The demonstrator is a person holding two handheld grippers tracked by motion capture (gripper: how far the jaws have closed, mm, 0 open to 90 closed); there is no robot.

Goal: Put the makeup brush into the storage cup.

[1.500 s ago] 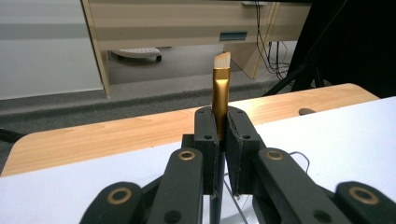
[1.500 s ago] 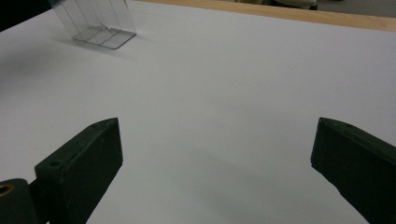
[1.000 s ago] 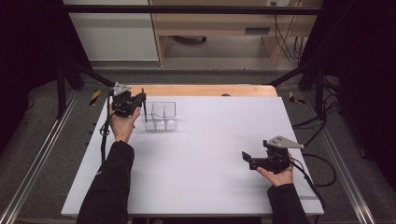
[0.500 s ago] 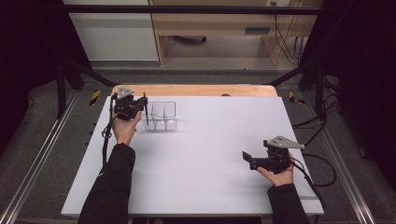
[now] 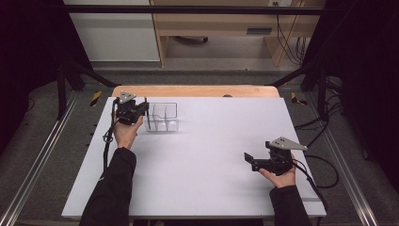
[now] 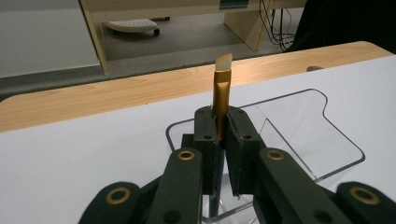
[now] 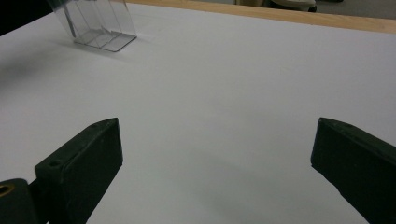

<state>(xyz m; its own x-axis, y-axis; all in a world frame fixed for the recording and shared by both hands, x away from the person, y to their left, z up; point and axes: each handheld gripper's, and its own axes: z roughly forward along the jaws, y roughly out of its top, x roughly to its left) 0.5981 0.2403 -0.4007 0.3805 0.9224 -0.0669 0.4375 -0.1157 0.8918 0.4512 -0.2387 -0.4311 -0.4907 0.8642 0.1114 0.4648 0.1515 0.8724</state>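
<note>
My left gripper (image 5: 144,113) (image 6: 223,128) is at the table's far left, shut on a slim gold stick (image 6: 221,95) with a slanted pale tip. In the high view the stick (image 5: 148,117) looks thin and dark and stands almost upright, just left of a clear plastic divided box (image 5: 163,117) (image 6: 299,126). My right gripper (image 5: 249,159) (image 7: 215,140) hovers low near the front right of the table. It is open, with nothing between its jaws. The clear box (image 7: 93,23) lies far off in the right gripper view.
A white board (image 5: 202,169) covers the table, and a wooden strip (image 5: 197,91) runs along its far edge. Metal rails (image 5: 42,155) flank both sides. Cables (image 5: 324,162) trail off the right edge. A wooden desk (image 5: 226,23) stands on the floor beyond.
My left gripper has shifted slightly toward the clear box and turned, so the stick now stands upright beside the box's left wall. The right gripper has not moved.
</note>
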